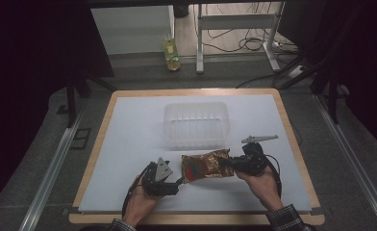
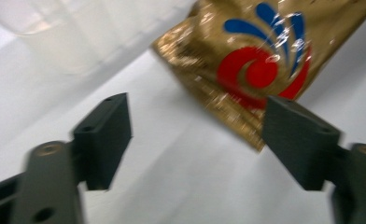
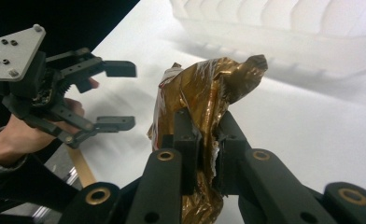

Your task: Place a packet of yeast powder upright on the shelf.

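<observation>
Gold foil packet (image 1: 205, 166) hangs pinched at its right end in our right gripper (image 3: 204, 154), just above the white surface (image 1: 129, 139); its long axis runs toward our left gripper (image 1: 176, 182), whose jaws stand spread just beside the free end; behind lies the clear plastic tub (image 1: 194, 123), near.
</observation>
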